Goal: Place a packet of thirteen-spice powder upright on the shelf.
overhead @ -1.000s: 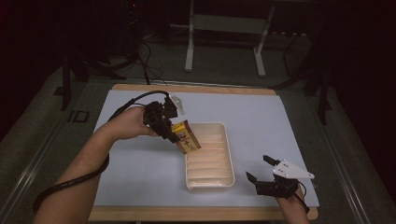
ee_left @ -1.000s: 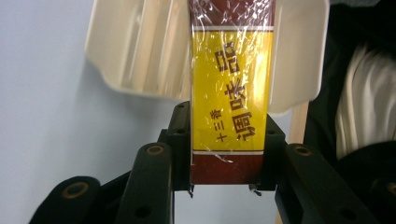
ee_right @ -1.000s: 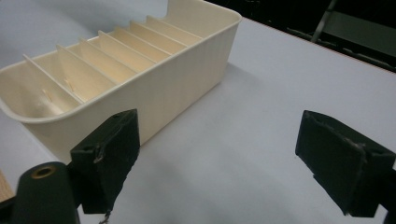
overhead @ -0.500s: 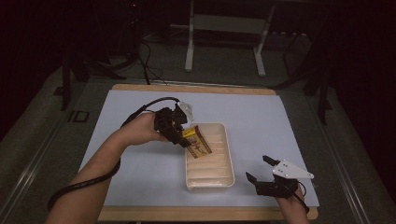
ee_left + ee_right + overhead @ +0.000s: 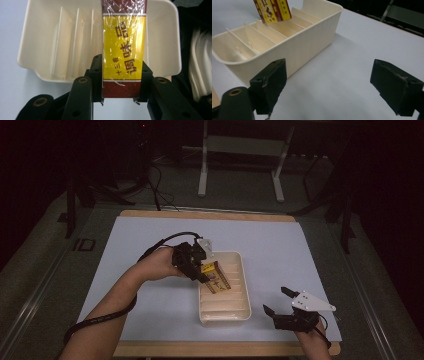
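Right tongs [image 5: 277,301] sit parked near the tabletop's near-right corner, jaws spread wide, gripping nothing, just beside the tray's near-right corner.

Your left tongs [image 5: 199,272] have carried the packet [image 5: 216,278] rightward over the last second: it was short of the tray's left wall, now it hangs tilted above the tray's far half. They're clenched on the packet's dark red end, one jaw on each long edge. My read: you're about to drop it into a slot, so line it up with the dividers before letting go.

Tray [image 5: 243,270] is cream plastic, mid-tabletop, split by thin ribs into narrow compartments. Those I can see are empty. The packet isn't seated in any; whether its low corner touches a rib, can't tell.
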